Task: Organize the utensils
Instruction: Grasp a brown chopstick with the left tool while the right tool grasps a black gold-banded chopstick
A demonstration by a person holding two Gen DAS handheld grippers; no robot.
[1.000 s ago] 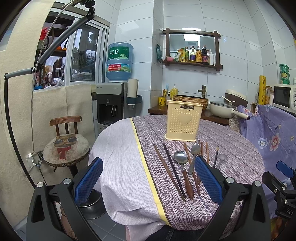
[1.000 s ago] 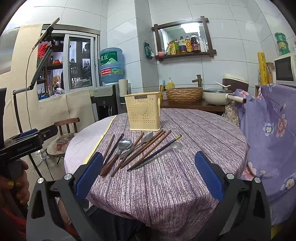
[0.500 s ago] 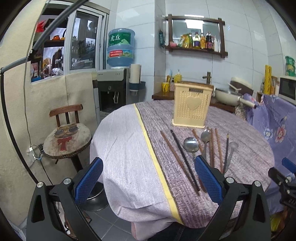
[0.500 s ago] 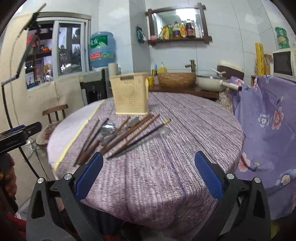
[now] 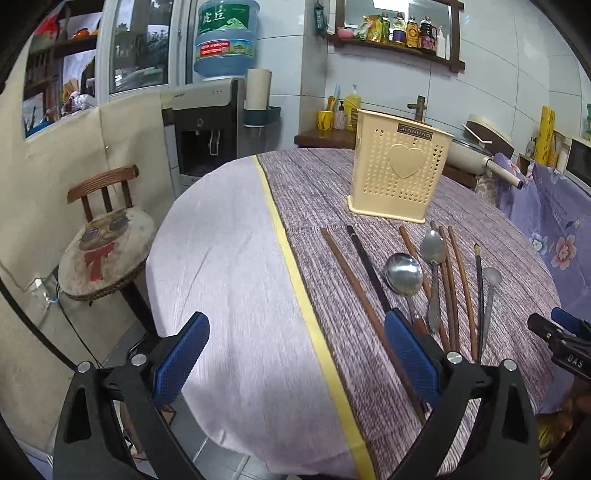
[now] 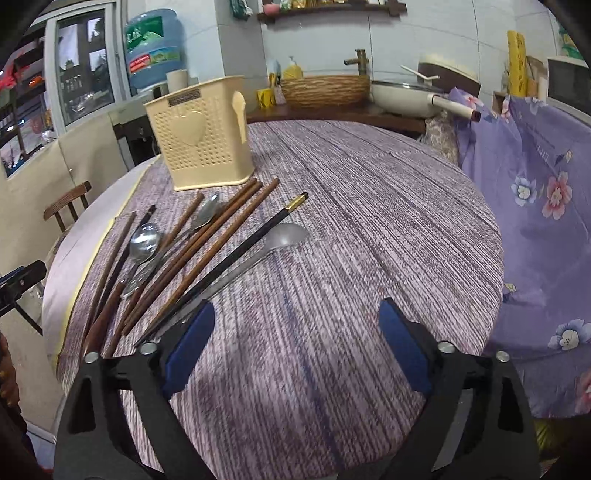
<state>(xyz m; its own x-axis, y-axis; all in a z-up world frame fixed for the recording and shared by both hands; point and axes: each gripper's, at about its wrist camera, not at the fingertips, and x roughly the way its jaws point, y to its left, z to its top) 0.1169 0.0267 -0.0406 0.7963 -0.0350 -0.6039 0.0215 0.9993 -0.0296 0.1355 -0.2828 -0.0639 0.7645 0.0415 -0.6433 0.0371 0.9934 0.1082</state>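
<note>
Holder interior: the inside of the cream utensil holder (image 5: 400, 175) is hidden by its perforated walls.
Handle ends: the near ends of the chopsticks (image 5: 452, 284) are covered by the left gripper's finger (image 5: 412, 356).
Shelf bottles (image 5: 402, 26): labels are too small to be read.

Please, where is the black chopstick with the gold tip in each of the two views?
Left wrist view: the black chopstick with the gold tip lies at right of centre, second from the right in the row.
Right wrist view: it runs diagonally at centre left.
Shared landmark: the cream utensil holder behind the row.
</note>
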